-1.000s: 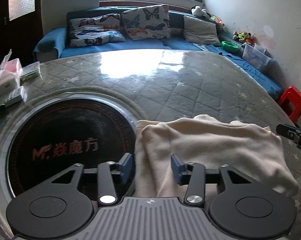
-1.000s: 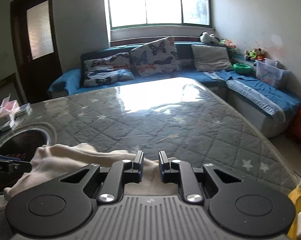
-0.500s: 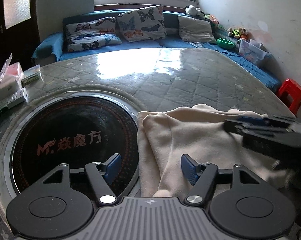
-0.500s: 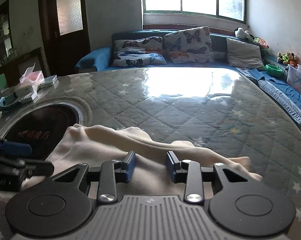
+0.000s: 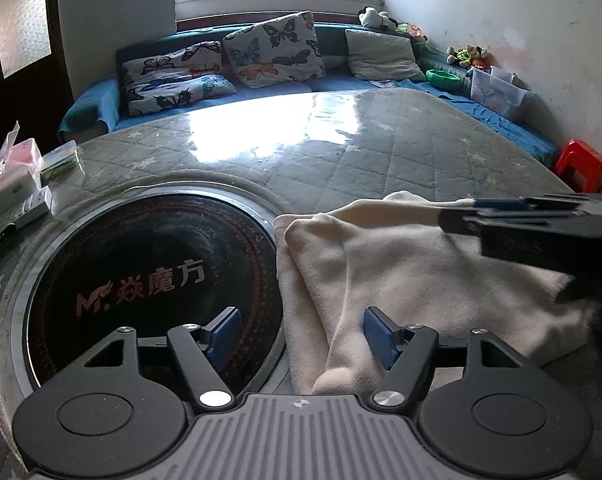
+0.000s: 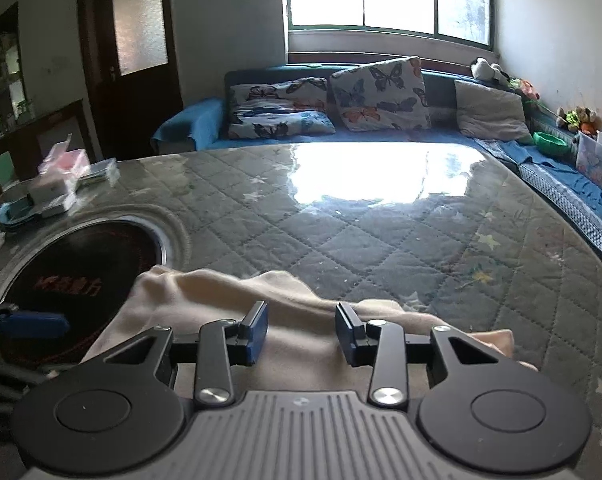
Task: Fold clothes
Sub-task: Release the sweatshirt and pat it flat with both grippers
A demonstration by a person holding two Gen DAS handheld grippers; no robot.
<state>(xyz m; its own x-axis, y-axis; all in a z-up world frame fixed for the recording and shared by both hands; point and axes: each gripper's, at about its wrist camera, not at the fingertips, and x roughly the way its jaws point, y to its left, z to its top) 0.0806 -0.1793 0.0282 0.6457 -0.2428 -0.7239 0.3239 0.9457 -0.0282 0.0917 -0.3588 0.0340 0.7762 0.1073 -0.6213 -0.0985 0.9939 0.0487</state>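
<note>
Left wrist view: the left gripper is seen at the bottom of the frame with its blue pads spread wide and pressing on nothing; the near left edge of a cream garment lies between and below them. The garment is spread in a loose fold across the centre and right of the frame, on a grey quilted table cover, with its left edge just overlapping the rim of a round black hotplate that bears orange lettering at lower left. The right gripper is seen from the side at the right edge, above the far side of the garment. In the right wrist view, the right gripper is shown at the bottom centre with its jaws opening; the pads are apart and nothing is clamped, though the cream garment lies directly beneath them. Boxes and packets are stacked at the left edge, and a blue sofa with butterfly cushions is set under the window at the top.
</note>
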